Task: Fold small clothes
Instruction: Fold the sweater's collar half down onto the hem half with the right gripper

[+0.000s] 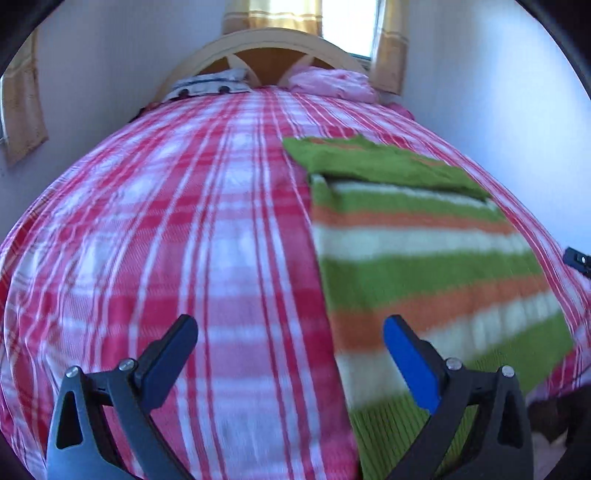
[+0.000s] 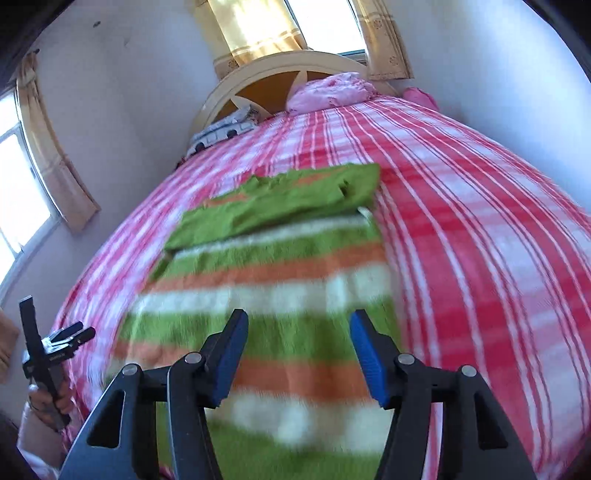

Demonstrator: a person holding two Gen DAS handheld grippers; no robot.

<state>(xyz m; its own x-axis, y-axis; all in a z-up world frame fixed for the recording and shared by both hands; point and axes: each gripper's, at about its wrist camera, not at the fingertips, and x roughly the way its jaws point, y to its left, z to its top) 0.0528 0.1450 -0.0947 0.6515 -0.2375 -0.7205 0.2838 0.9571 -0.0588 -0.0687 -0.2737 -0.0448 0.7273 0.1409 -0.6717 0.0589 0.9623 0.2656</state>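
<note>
A small sweater with green, orange and white stripes [image 1: 424, 251] lies flat on the bed, its green sleeves folded across its upper part [image 1: 384, 166]. In the left wrist view my left gripper [image 1: 291, 332] is open and empty, above the bedspread at the sweater's left edge near its hem. In the right wrist view the sweater [image 2: 280, 280] fills the middle, and my right gripper [image 2: 299, 328] is open and empty above its lower half. The left gripper also shows in the right wrist view [image 2: 70, 334], held in a hand at the far left.
The bed carries a red, pink and white plaid bedspread [image 1: 177, 229]. A cream and orange headboard [image 1: 266, 55] stands at the far end with a white printed pillow [image 1: 207, 86] and a pink pillow [image 1: 328, 83]. Yellow curtains [image 2: 255, 33] hang behind, and white walls flank the bed.
</note>
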